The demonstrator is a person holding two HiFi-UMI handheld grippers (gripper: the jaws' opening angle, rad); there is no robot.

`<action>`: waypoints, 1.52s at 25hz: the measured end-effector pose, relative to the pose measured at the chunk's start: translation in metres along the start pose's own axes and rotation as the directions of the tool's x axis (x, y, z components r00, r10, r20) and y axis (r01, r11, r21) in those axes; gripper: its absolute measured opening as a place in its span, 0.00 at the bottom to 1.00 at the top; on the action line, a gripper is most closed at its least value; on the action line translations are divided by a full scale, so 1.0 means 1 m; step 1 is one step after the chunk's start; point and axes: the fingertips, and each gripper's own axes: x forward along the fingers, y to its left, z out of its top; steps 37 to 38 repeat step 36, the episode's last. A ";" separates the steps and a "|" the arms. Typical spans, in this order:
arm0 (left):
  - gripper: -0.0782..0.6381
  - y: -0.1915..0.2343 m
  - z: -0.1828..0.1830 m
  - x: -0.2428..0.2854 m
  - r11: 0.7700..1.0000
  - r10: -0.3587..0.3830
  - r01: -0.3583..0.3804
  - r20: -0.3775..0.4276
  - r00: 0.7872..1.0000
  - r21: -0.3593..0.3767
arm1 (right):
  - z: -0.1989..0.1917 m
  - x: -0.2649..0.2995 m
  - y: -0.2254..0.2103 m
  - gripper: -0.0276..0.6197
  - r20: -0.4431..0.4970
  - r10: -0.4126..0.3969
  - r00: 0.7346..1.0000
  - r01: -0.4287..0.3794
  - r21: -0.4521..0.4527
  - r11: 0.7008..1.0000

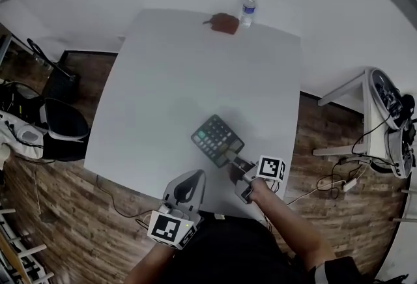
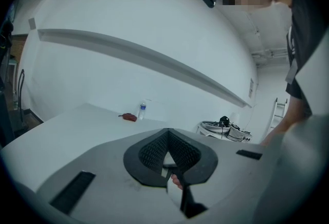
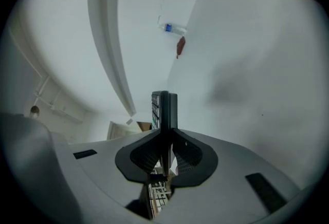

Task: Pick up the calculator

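Where the calculator [image 1: 217, 139] is: over the near-right part of the counter [image 1: 176, 74], seemingly lifted just clear of it.
Right tool [image 1: 232, 160]: clamped on the calculator's near edge, which stands edge-on between the pads.
Left tool [image 1: 189, 180]: jaws together, nothing between them, at the counter's near edge.
Far edge: bottle [image 1: 247, 10] just right of a brown object [image 1: 223, 23].

- You worked at a white rectangular table [image 1: 169, 81] that stood on a wood-plank floor [image 1: 71, 191].
- Near its far edge, a clear water bottle [image 1: 247, 10] with a blue label stood upright.
- Just left of the bottle, a small reddish-brown object [image 1: 223, 23] lay flat on the tabletop.
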 end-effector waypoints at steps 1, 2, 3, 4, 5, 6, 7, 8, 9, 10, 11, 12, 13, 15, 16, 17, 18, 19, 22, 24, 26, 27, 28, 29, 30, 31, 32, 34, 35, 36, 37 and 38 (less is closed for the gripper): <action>0.11 -0.004 0.004 0.001 1.000 -0.005 0.005 0.005 1.000 0.007 | 0.002 -0.004 0.014 0.14 0.002 0.021 1.000 -0.021 -0.017 1.000; 0.11 -0.008 0.009 0.001 1.000 -0.009 0.009 0.008 1.000 0.014 | 0.003 -0.009 0.027 0.14 0.003 0.038 0.999 -0.038 -0.035 0.999; 0.11 -0.012 0.014 0.002 1.000 -0.014 0.014 0.012 1.000 0.021 | 0.004 -0.015 0.040 0.14 0.005 0.052 0.999 -0.052 -0.056 0.997; 0.11 -0.016 0.021 0.003 0.999 -0.021 0.020 0.020 1.000 0.030 | 0.006 -0.019 0.053 0.14 0.010 0.063 0.998 -0.062 -0.079 0.995; 0.11 -0.019 0.028 0.005 0.999 -0.029 0.028 0.032 0.999 0.042 | 0.010 -0.023 0.065 0.14 0.016 0.073 0.997 -0.071 -0.102 0.992; 0.11 -0.022 0.036 0.007 0.998 -0.038 0.035 0.045 0.998 0.055 | 0.013 -0.027 0.077 0.14 0.024 0.086 0.996 -0.082 -0.123 0.989; 0.11 -0.025 0.043 0.008 0.997 -0.046 0.042 0.058 0.997 0.069 | 0.015 -0.032 0.089 0.14 0.030 0.104 0.994 -0.098 -0.141 0.985; 0.11 -0.029 0.049 0.007 0.995 -0.053 0.048 0.070 0.996 0.082 | 0.015 -0.037 0.100 0.14 0.035 0.120 0.992 -0.114 -0.156 0.981; 0.11 -0.033 0.055 0.005 0.994 -0.060 0.052 0.081 0.995 0.092 | 0.014 -0.043 0.110 0.14 0.039 0.131 0.991 -0.123 -0.169 0.978; 0.11 -0.036 0.060 0.004 0.994 -0.066 0.057 0.092 0.994 0.098 | 0.013 -0.049 0.118 0.14 0.044 0.138 0.989 -0.128 -0.180 0.975; 0.11 -0.040 0.065 0.003 0.993 -0.072 0.062 0.103 0.992 0.103 | 0.013 -0.055 0.125 0.14 0.049 0.146 0.988 -0.134 -0.189 0.973; 0.11 -0.043 0.069 0.002 0.992 -0.079 0.067 0.113 0.990 0.106 | 0.014 -0.061 0.133 0.14 0.055 0.158 0.986 -0.145 -0.198 0.969; 0.11 -0.046 0.074 0.002 0.991 -0.087 0.074 0.122 0.989 0.109 | 0.014 -0.067 0.142 0.14 0.061 0.173 0.983 -0.157 -0.208 0.965; 0.11 -0.052 0.081 0.002 0.989 -0.103 0.087 0.137 0.985 0.117 | 0.015 -0.077 0.158 0.14 0.075 0.199 0.977 -0.177 -0.228 0.957; 0.11 -0.054 0.084 0.002 0.988 -0.111 0.094 0.142 0.984 0.121 | 0.015 -0.081 0.165 0.14 0.082 0.212 0.974 -0.187 -0.238 0.953; 0.11 -0.056 0.087 0.003 0.987 -0.118 0.100 0.147 0.982 0.125 | 0.017 -0.085 0.173 0.14 0.088 0.227 0.970 -0.198 -0.253 0.947; 0.11 -0.058 0.090 0.005 0.986 -0.125 0.106 0.152 0.980 0.129 | 0.018 -0.088 0.181 0.14 0.092 0.242 0.966 -0.209 -0.271 0.940; 0.11 -0.060 0.093 0.007 0.985 -0.131 0.111 0.156 0.979 0.134 | 0.020 -0.091 0.188 0.14 0.097 0.255 0.962 -0.218 -0.289 0.932; 0.11 -0.064 0.102 0.011 0.981 -0.148 0.123 0.169 0.975 0.149 | 0.025 -0.095 0.206 0.14 0.104 0.289 0.952 -0.241 -0.331 0.912; 0.11 -0.066 0.107 0.011 0.979 -0.157 0.129 0.176 0.972 0.159 | 0.025 -0.095 0.214 0.14 0.102 0.305 0.947 -0.254 -0.345 0.904; 0.11 -0.068 0.109 0.011 0.976 -0.165 0.136 0.179 0.970 0.168 | 0.024 -0.095 0.218 0.14 0.100 0.311 0.945 -0.260 -0.348 0.901; 0.11 -0.069 0.109 0.011 0.976 -0.168 0.137 0.179 0.970 0.172 | 0.023 -0.095 0.218 0.14 0.098 0.312 0.945 -0.261 -0.347 0.901; 0.11 -0.070 0.109 0.011 0.975 -0.169 0.137 0.178 0.969 0.176 | 0.022 -0.094 0.218 0.14 0.096 0.312 0.945 -0.262 -0.346 0.901; 0.11 -0.070 0.108 0.011 0.974 -0.169 0.137 0.177 0.970 0.178 | 0.021 -0.093 0.218 0.14 0.094 0.311 0.946 -0.262 -0.345 0.901; 0.11 -0.070 0.107 0.011 0.974 -0.168 0.137 0.175 0.970 0.179 | 0.021 -0.093 0.217 0.14 0.092 0.309 0.947 -0.260 -0.344 0.902; 0.11 -0.070 0.107 0.011 0.974 -0.168 0.137 0.174 0.970 0.179 | 0.021 -0.093 0.216 0.14 0.091 0.306 0.948 -0.258 -0.344 0.903; 0.11 -0.070 0.107 0.011 0.974 -0.168 0.136 0.173 0.970 0.180 | 0.021 -0.093 0.215 0.14 0.091 0.303 0.949 -0.255 -0.345 0.903; 0.11 -0.070 0.107 0.011 0.974 -0.167 0.135 0.174 0.971 0.181 | 0.022 -0.093 0.216 0.14 0.092 0.303 0.949 -0.253 -0.351 0.901; 0.11 -0.069 0.108 0.011 0.974 -0.166 0.134 0.175 0.970 0.182 | 0.022 -0.093 0.216 0.14 0.092 0.303 0.949 -0.253 -0.355 0.900; 0.11 -0.069 0.108 0.011 0.974 -0.165 0.133 0.176 0.970 0.183 | 0.023 -0.093 0.217 0.14 0.093 0.303 0.949 -0.252 -0.358 0.899; 0.11 -0.069 0.108 0.011 0.974 -0.165 0.133 0.176 0.970 0.183 | 0.023 -0.093 0.217 0.14 0.093 0.303 0.949 -0.252 -0.358 0.899; 0.11 -0.069 0.108 0.011 0.974 -0.165 0.133 0.176 0.970 0.183 | 0.023 -0.093 0.217 0.14 0.093 0.303 0.949 -0.252 -0.358 0.899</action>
